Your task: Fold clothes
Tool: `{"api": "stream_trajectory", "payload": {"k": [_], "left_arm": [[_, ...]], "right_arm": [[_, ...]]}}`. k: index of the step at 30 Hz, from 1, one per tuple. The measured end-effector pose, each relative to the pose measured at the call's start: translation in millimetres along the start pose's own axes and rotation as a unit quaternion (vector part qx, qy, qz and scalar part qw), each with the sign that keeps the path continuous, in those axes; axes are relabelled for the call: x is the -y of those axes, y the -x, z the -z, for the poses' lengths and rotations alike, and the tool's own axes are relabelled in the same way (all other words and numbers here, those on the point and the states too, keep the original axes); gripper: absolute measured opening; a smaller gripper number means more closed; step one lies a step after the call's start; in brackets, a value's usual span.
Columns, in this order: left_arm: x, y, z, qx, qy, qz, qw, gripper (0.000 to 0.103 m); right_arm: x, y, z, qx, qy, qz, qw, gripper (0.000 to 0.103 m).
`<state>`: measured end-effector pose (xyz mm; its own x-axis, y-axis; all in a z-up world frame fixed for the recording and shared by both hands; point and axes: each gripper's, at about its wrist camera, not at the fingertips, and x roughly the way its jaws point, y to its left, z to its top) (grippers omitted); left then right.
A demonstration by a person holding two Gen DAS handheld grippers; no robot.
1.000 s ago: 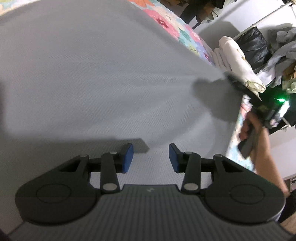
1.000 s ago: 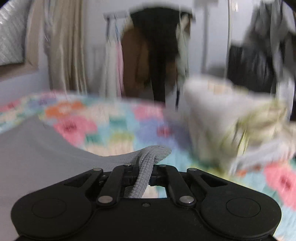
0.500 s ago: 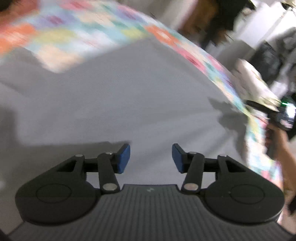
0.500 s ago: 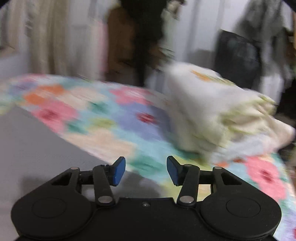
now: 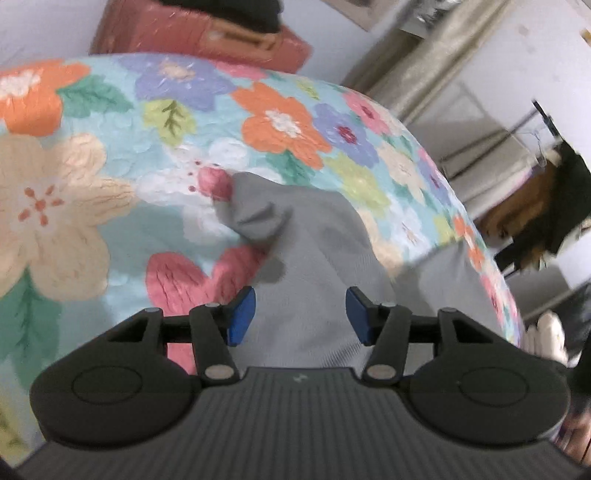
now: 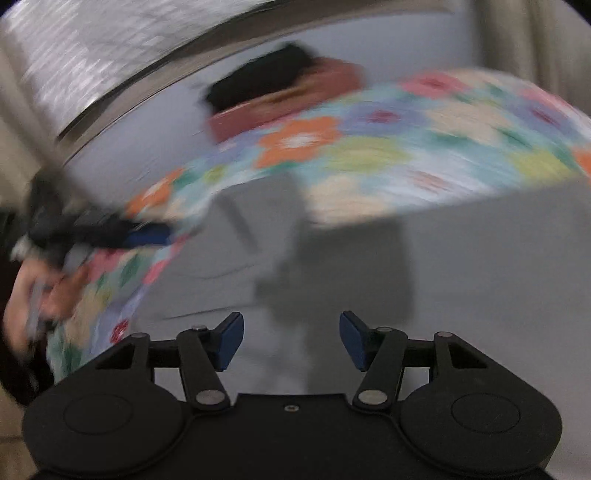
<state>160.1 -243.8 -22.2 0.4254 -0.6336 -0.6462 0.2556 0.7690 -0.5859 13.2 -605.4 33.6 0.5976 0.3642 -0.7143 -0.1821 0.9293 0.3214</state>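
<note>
Right wrist view is motion-blurred throughout: floral bedspread reads as smeared colour patches, edges of the grey garment soft. At far left, the left gripper and the hand holding it are streaked; grip and jaw state unreadable there. Garment runs off the right edge. Left wrist view: garment near part hidden behind the gripper body, right portion cut by frame edge. Pale folded stack at right edge is small, partly cropped, unidentifiable. Reddish object at far top is blurred.

Heavy motion blur, soft indoor light
</note>
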Motion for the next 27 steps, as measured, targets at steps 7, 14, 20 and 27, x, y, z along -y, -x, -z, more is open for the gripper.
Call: {"api": "stream_trajectory", "payload": {"k": [7, 14, 20, 27], "left_arm": [[-25.1, -57.0, -34.8, 0.005, 0.029, -0.001, 0.9996, 0.057], [-43.2, -100.5, -57.9, 0.002, 0.059, 0.061, 0.9964, 0.005], [-28.3, -88.3, -69.8, 0.037, 0.054, 0.089, 0.9939, 0.004], [13.4, -82.0, -101.5, 0.116, -0.104, -0.029, 0.9874, 0.003]], "right_arm": [[18.5, -59.4, -41.4, 0.040, -0.094, 0.012, 0.995, 0.063], [12.1, -119.3, -84.7, 0.038, -0.107, 0.031, 0.993, 0.066], [7.7, -171.8, -104.9, 0.007, -0.097, 0.058, 0.994, 0.004], [-15.8, -164.7, -135.7, 0.085, -0.014, 0.123, 0.989, 0.005]]}}
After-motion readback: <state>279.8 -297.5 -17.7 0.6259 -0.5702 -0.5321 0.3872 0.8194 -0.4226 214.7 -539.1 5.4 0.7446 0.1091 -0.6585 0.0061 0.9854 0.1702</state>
